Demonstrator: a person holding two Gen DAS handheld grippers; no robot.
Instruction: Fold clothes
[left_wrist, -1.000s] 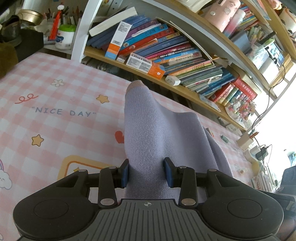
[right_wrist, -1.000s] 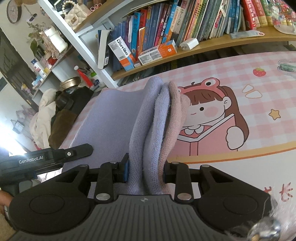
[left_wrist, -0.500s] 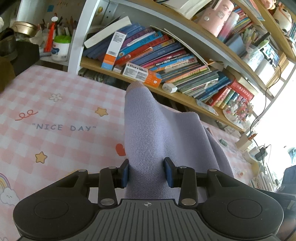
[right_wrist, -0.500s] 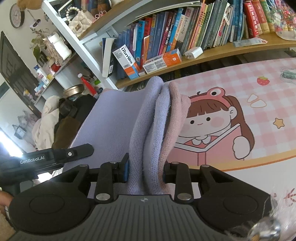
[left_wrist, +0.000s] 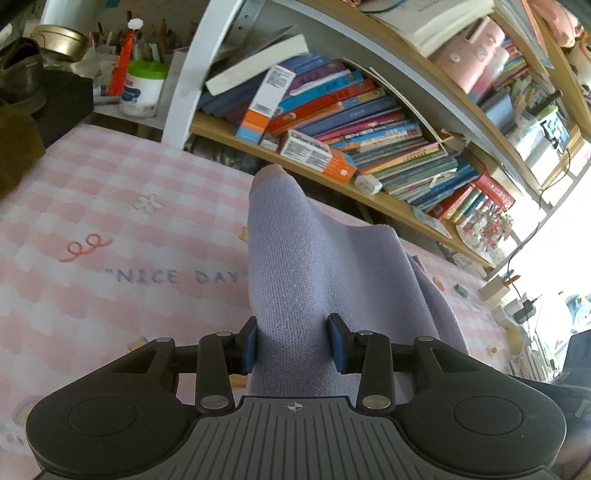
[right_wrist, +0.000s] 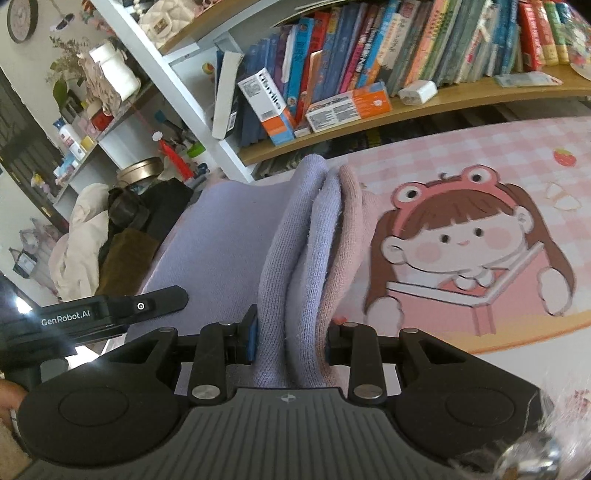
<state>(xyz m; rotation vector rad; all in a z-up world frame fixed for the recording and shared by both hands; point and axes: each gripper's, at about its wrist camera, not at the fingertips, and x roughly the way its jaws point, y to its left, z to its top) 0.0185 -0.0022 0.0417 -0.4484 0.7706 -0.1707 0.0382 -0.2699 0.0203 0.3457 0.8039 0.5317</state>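
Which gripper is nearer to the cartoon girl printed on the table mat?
Right. The right gripper, shut on the purple garment, is just beside the cartoon girl. The left gripper holds the same garment over the "NICE DAY" text, away from her.

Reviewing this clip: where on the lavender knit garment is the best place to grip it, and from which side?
Grip the lavender knit garment at its bunched edges, as the left gripper and right gripper do, coming from the near side: the stacked layers there fill the jaws.

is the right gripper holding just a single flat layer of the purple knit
No, the right gripper is clamped on several bunched folds of the purple knit garment, with a pinkish layer alongside.
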